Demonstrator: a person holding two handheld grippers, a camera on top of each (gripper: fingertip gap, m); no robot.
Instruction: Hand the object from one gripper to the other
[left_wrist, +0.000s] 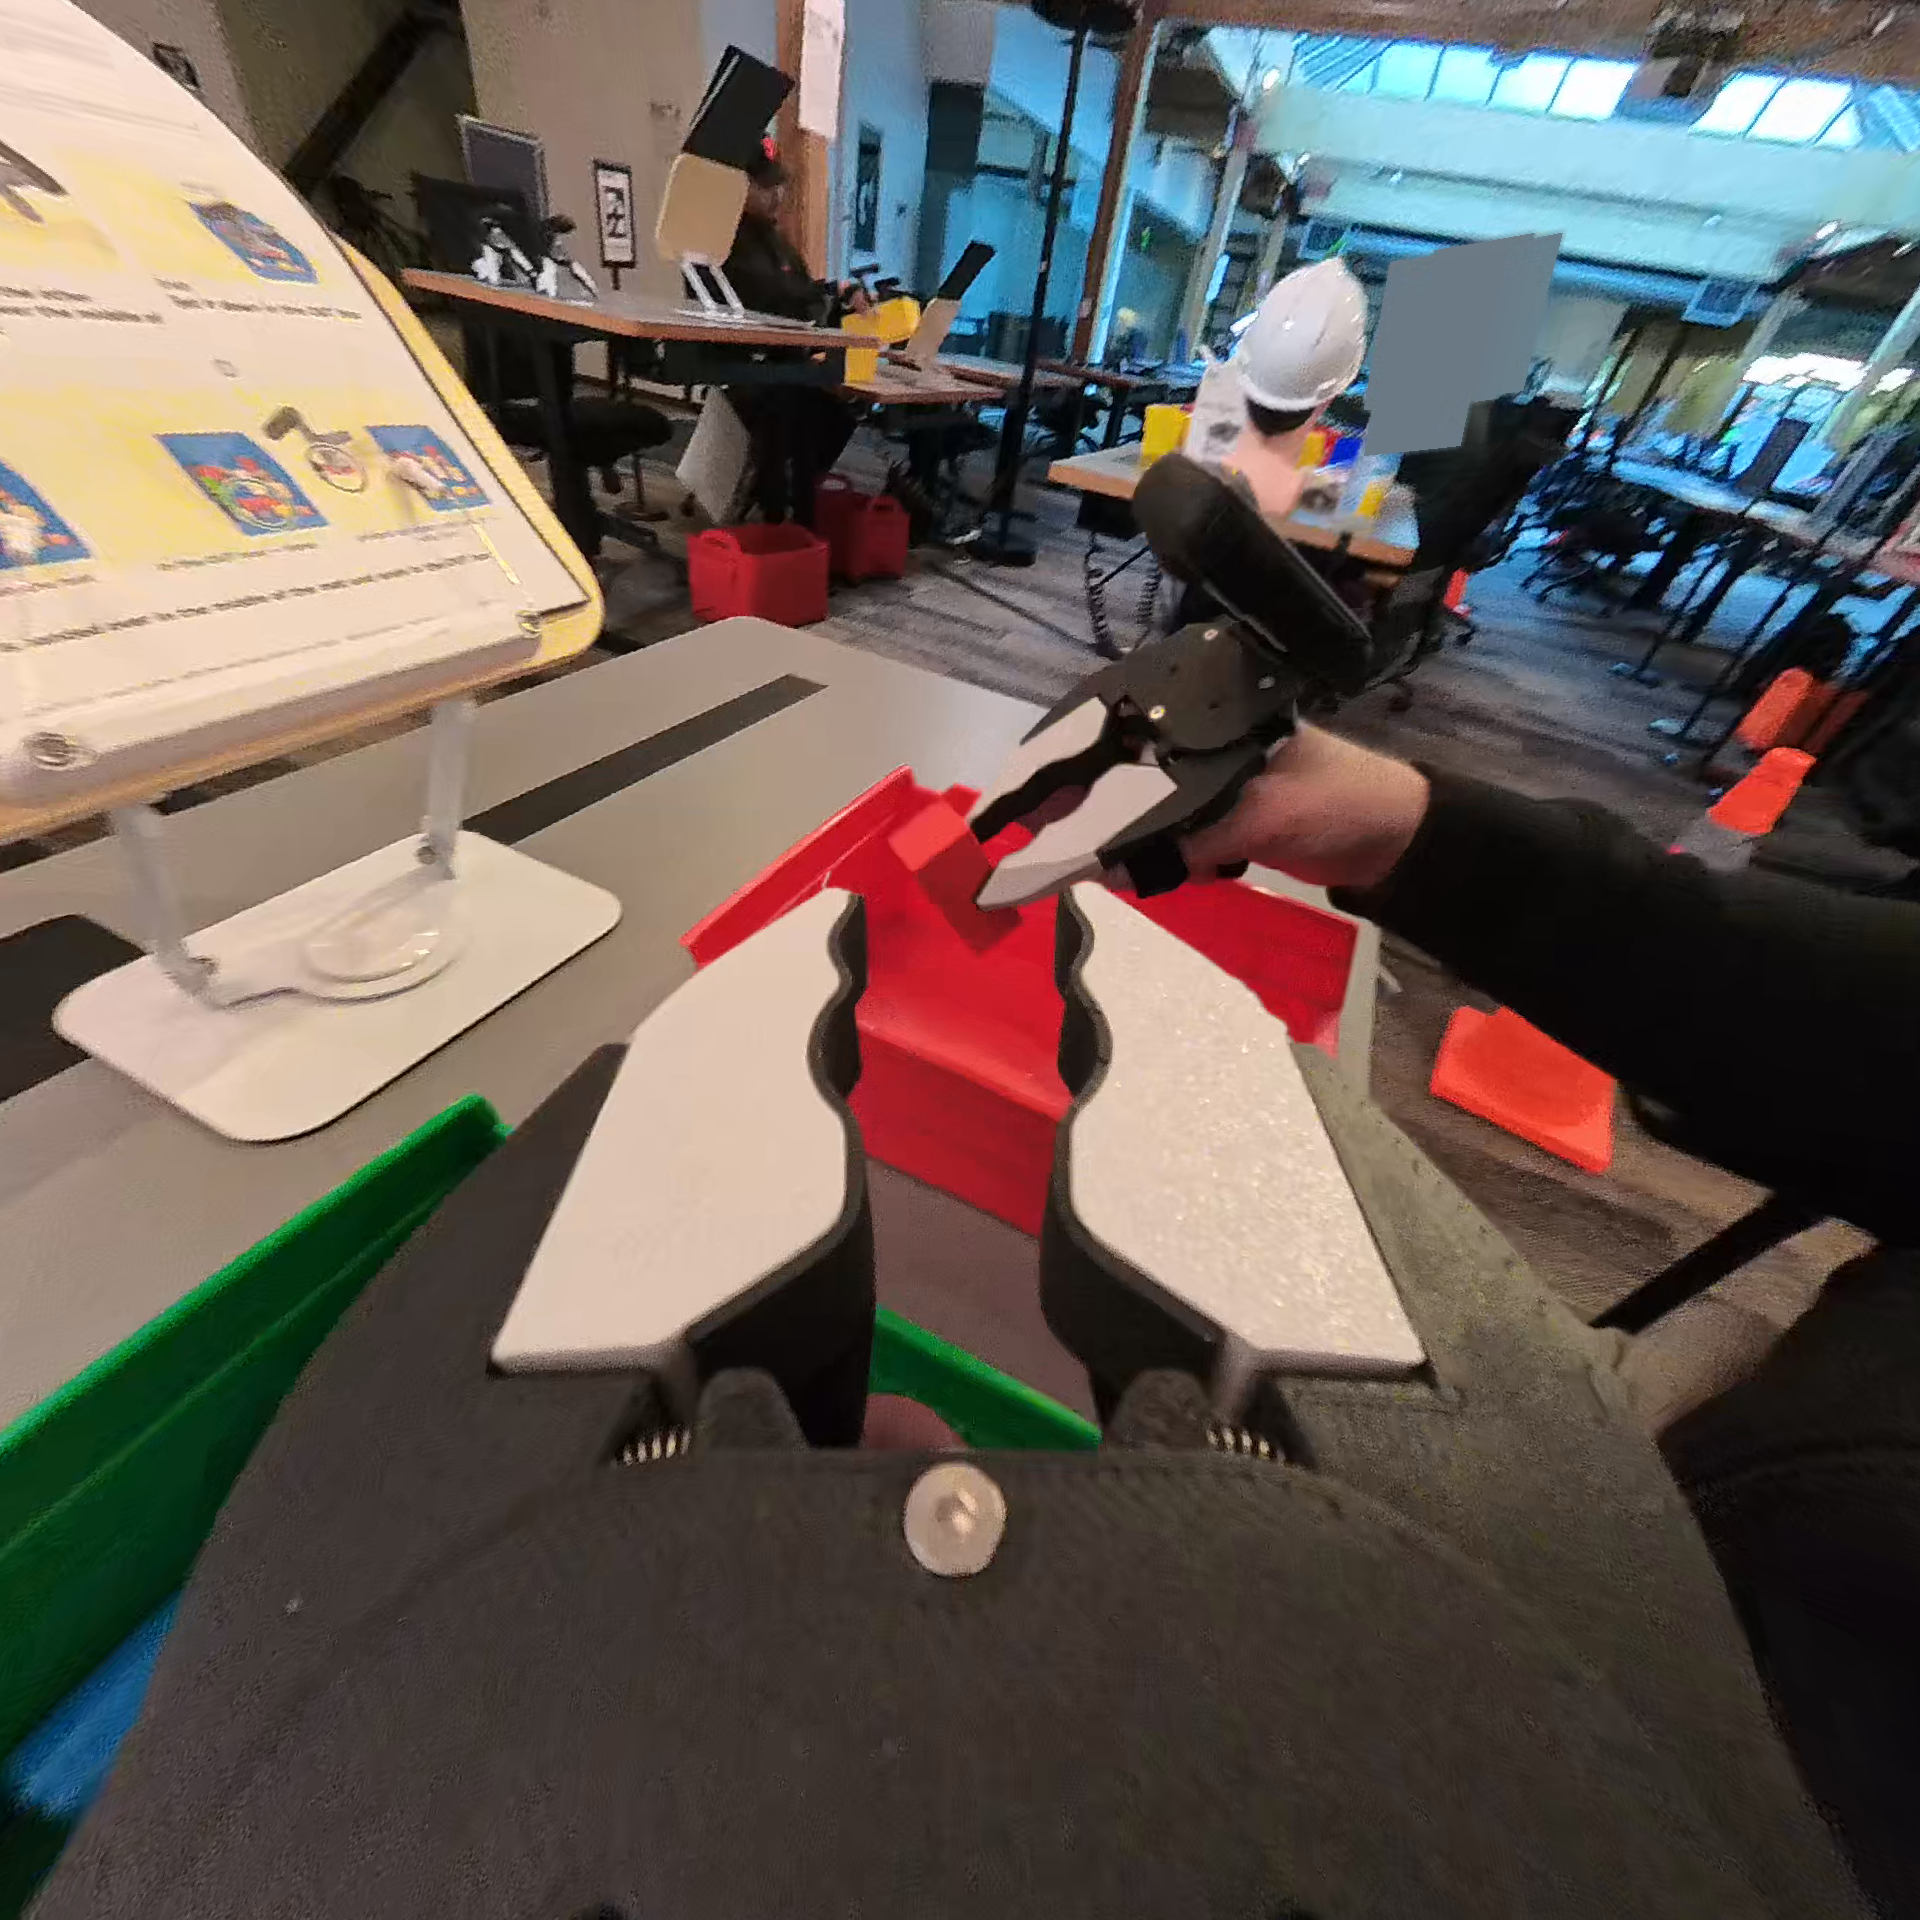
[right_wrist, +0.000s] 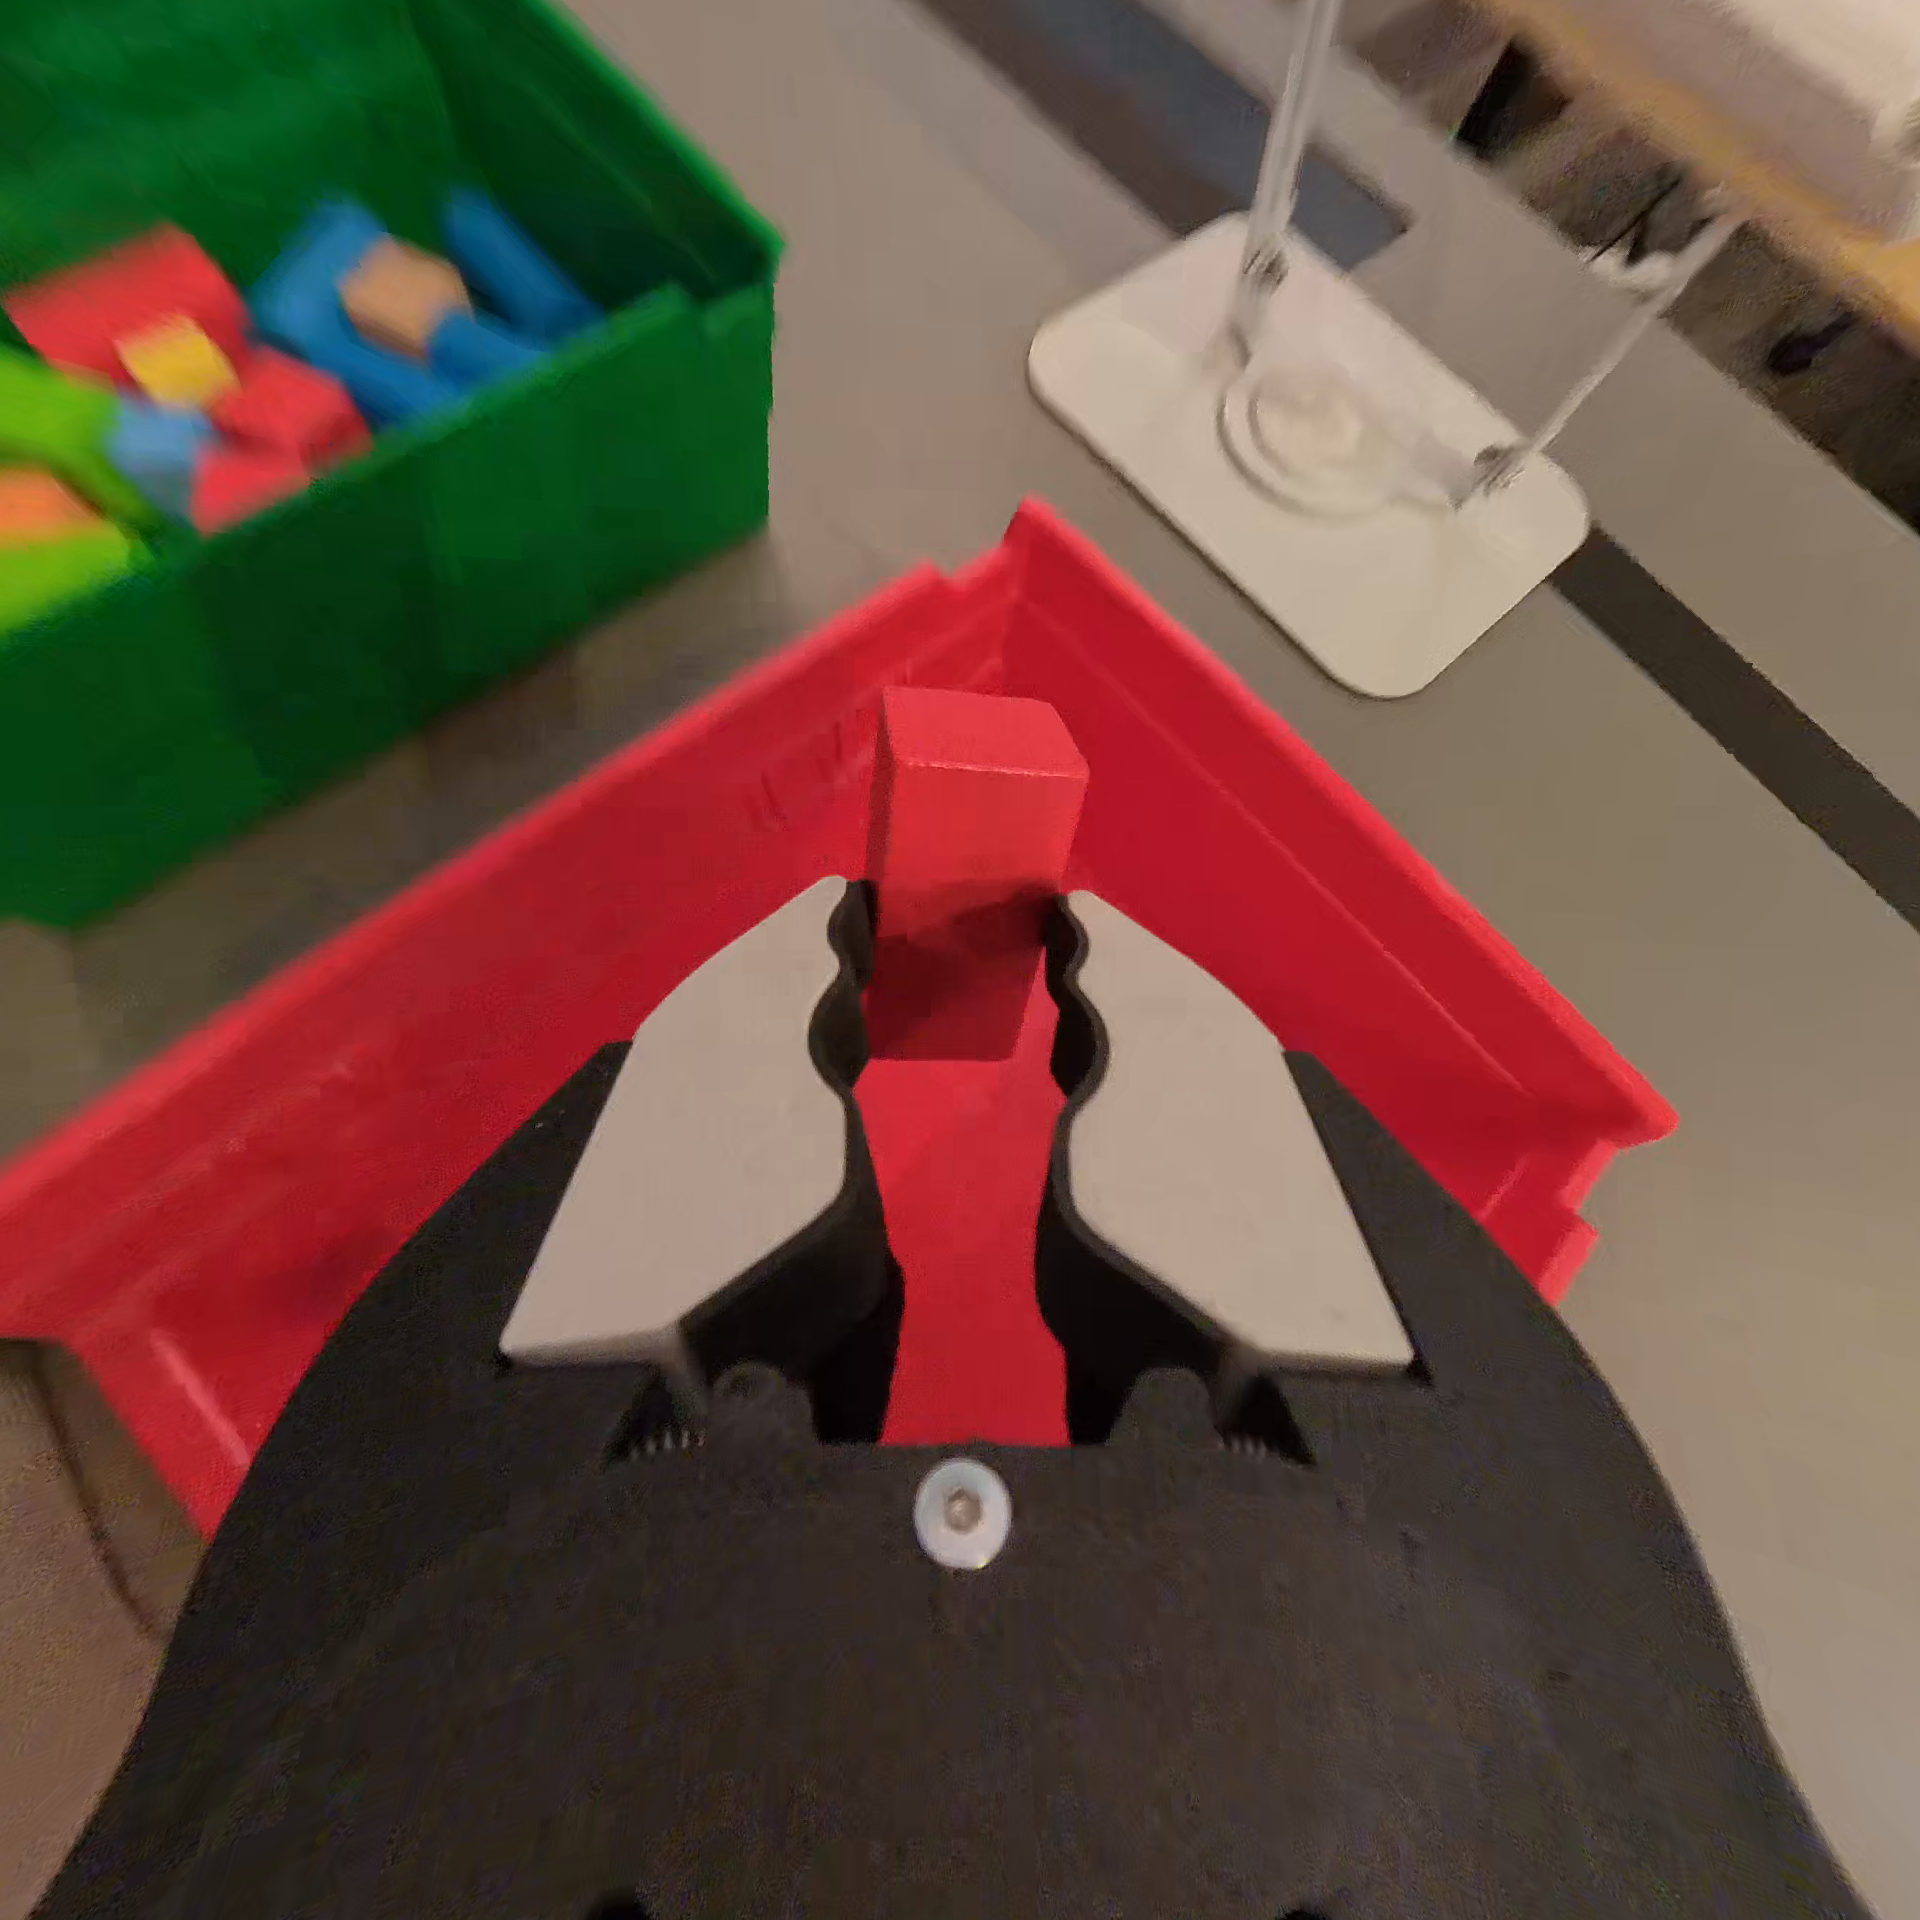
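My right gripper (right_wrist: 951, 914) is shut on a red block (right_wrist: 971, 800) and holds it over the red bin (right_wrist: 499, 997). The block sticks out past the fingertips. In the left wrist view the right gripper (left_wrist: 987, 862) comes in from the right in a person's hand, with the red block (left_wrist: 940, 862) in its tips above the red bin (left_wrist: 956, 1101). My left gripper (left_wrist: 961, 925) is open and empty, a little nearer than the block, with its fingers pointing at the red bin.
A green bin (right_wrist: 582, 499) with several coloured blocks stands left of the red bin; its rim (left_wrist: 239, 1288) shows in the left wrist view. A sign stand with a white base (left_wrist: 343, 977) sits on the grey table (left_wrist: 665, 769); the base (right_wrist: 1320, 457) also shows beyond the red bin in the right wrist view. The tips of one gripper are about 20 cm away from the tips of the other.
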